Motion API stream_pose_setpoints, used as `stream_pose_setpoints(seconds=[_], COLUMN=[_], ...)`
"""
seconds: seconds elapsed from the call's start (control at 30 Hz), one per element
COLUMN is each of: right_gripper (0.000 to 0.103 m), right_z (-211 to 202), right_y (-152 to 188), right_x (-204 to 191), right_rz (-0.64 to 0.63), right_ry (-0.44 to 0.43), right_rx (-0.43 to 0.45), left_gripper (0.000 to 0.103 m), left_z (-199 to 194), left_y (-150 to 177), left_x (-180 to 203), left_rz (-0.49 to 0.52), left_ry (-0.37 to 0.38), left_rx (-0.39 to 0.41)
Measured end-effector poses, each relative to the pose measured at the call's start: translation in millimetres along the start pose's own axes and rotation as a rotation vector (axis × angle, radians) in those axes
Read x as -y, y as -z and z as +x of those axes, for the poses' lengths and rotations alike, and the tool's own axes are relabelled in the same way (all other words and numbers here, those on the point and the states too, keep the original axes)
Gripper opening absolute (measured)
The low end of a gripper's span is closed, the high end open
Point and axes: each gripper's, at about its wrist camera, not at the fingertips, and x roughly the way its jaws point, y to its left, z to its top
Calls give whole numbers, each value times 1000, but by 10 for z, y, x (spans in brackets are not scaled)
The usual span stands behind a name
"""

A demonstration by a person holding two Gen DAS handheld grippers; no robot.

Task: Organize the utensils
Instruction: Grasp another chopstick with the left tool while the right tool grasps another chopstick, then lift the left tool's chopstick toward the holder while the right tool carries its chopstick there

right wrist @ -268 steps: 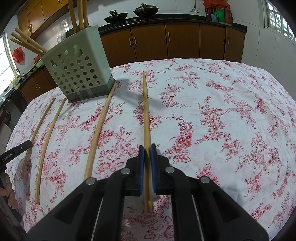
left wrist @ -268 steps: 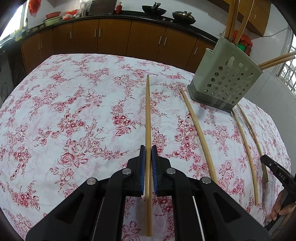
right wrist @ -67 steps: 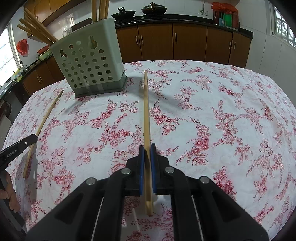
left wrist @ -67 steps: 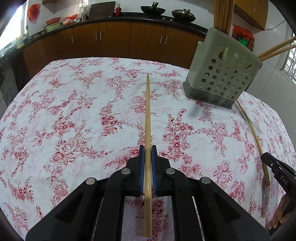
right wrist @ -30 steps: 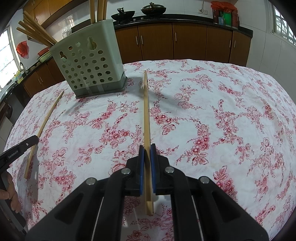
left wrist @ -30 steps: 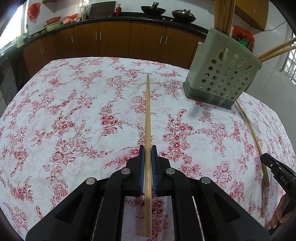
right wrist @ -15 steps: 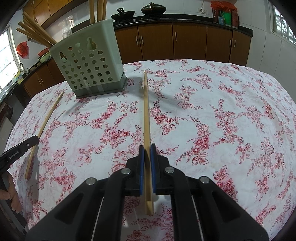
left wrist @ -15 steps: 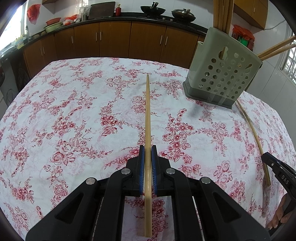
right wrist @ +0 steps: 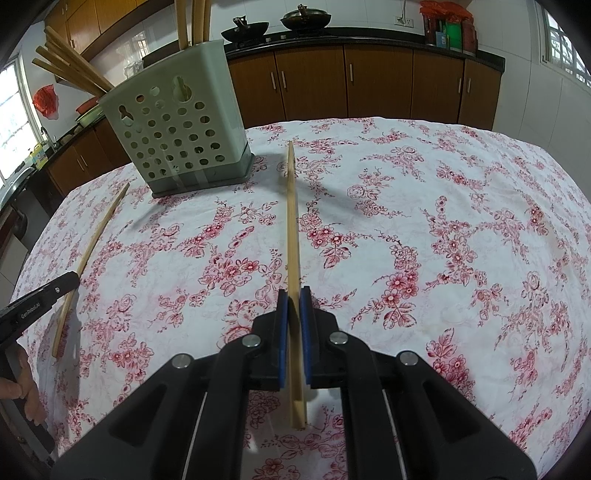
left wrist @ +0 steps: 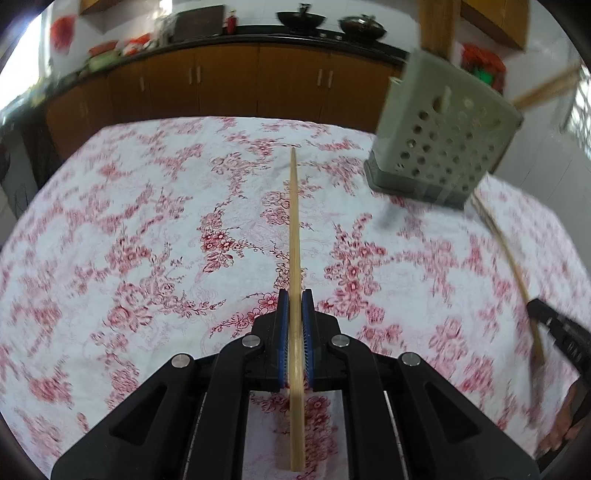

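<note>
My left gripper (left wrist: 294, 300) is shut on a bamboo chopstick (left wrist: 294, 221) that runs straight ahead over the floral tablecloth (left wrist: 147, 240). Up and to the right of it stands the grey-green perforated utensil holder (left wrist: 443, 147), with several chopsticks standing in it. My right gripper (right wrist: 294, 300) is shut on a second chopstick (right wrist: 291, 221), whose tip points just right of the holder (right wrist: 177, 129). One loose chopstick (right wrist: 92, 251) lies on the cloth left of it, also visible as the loose chopstick (left wrist: 513, 266) in the left wrist view.
The other gripper's black body (right wrist: 37, 302) and a hand (right wrist: 22, 387) show at the left edge of the right wrist view. Brown kitchen cabinets (right wrist: 369, 81) and a counter with woks (right wrist: 303, 16) stand behind the table. The cloth drops away at the table's edges.
The left wrist view has turned blurry. Both grippers keep their chopsticks in place. Compared with the oldest frames, two loose chopsticks are gone from the cloth and one remains.
</note>
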Motion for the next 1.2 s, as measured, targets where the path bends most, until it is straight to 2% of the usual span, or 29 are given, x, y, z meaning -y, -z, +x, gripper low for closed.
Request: stream_pose_setpoints(seconds=[0.27,0.37,0.7,0.83,1.0,1.13,1.2], right_gripper=[8,8,8,8,8,8,8], right_z=[-97,-239,-1117,-1326,-1721,-2087,-2248], right_y=[86,31,-460,-619,-865,-1080,-1186], right_x=[56,82,139,148,89,37,-18], right_rz=[1,7,14,5,-13,-4,-9], right_ry=[-22,-18,-28,-40,-108,-251,-291], right_rx=[1,47,348,411,487,540,585], left_gripper=[8,8,8,8,8,8,8], left_z=[-107,-182,-1131,-1313,-1539,-1712,-1808], left_y=[147,99,-579,-821,-1005,-1108,-1169], left_x=[40,43,-54,-60,13,122,191], left_rz=[96,113,42,32,39,48,52], left_ry=[-44,-43,42,71,132,196,224], left_rx=[-6,-2,292,345,394,421,450])
